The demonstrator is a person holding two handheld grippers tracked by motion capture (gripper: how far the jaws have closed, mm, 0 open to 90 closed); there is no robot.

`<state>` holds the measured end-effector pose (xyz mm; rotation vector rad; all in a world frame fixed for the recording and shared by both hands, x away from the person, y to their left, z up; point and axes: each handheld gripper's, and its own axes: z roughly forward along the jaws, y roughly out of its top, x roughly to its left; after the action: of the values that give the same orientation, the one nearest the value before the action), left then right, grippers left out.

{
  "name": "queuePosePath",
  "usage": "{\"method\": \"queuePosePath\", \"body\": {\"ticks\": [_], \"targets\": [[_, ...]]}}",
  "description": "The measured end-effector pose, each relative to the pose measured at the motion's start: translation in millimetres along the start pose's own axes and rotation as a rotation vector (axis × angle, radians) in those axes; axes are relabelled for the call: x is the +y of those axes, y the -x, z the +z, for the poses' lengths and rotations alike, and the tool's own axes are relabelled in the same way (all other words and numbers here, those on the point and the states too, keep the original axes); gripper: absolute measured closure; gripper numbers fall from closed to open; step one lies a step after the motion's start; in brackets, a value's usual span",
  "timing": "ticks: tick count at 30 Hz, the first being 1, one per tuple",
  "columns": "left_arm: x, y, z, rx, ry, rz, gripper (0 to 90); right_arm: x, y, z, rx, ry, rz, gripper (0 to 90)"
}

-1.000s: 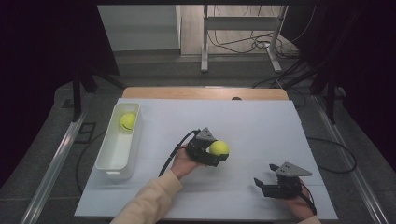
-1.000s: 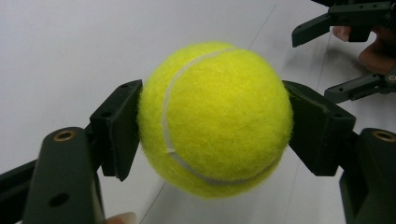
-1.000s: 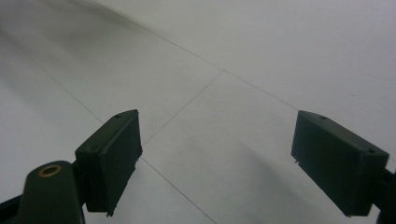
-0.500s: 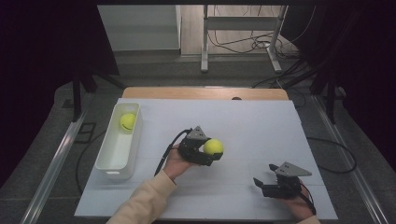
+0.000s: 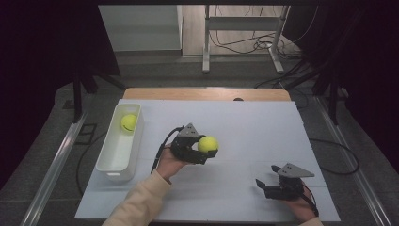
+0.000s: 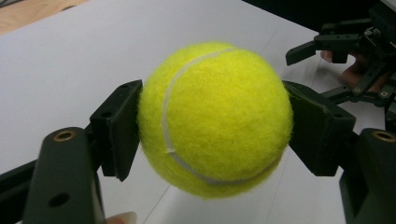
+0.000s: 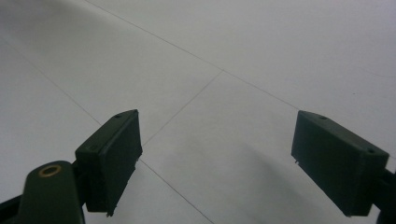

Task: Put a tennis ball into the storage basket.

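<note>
A tennis ball [image 6: 215, 119] is clamped between the two black pads of the left hand-held gripper [image 5: 200, 148], one pad pressed to each side of it, and is carried clear of the white table [image 5: 263, 127], over its middle. The pick-up is therefore judged done, and the carry appears to be under way. A second ball [image 5: 128, 123] already lies in the far end of the white bin [image 5: 107, 165] at the table's left edge, so that part of the work looks finished; what seems left is for the held ball to be taken across and let go in the same bin. The right hand-held gripper [image 5: 273, 186] is held low near the table's near right corner, its jaws apart with nothing between them. The bin's inner floor near the viewer is partly hidden by its wall, and both forearms are cut off at the bottom of the high view.
</note>
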<state>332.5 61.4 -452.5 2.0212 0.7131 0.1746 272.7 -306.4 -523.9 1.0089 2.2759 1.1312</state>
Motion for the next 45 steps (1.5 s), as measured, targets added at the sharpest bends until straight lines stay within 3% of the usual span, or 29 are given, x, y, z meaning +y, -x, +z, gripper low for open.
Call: {"method": "queuePosePath", "body": {"ticks": [10, 45], "targets": [[-1.1, -7.0, -21.6, 0.031, 0.028, -0.021, 26.4, 1.1, -0.5, -2.2, 0.003, 0.012, 0.003, 16.4], [-12.1, -28.0, -69.2, 0.127, 0.078, -0.083, 26.5, 5.6, -3.3, -6.4, -0.012, 0.040, 0.009, 16.4]]}}
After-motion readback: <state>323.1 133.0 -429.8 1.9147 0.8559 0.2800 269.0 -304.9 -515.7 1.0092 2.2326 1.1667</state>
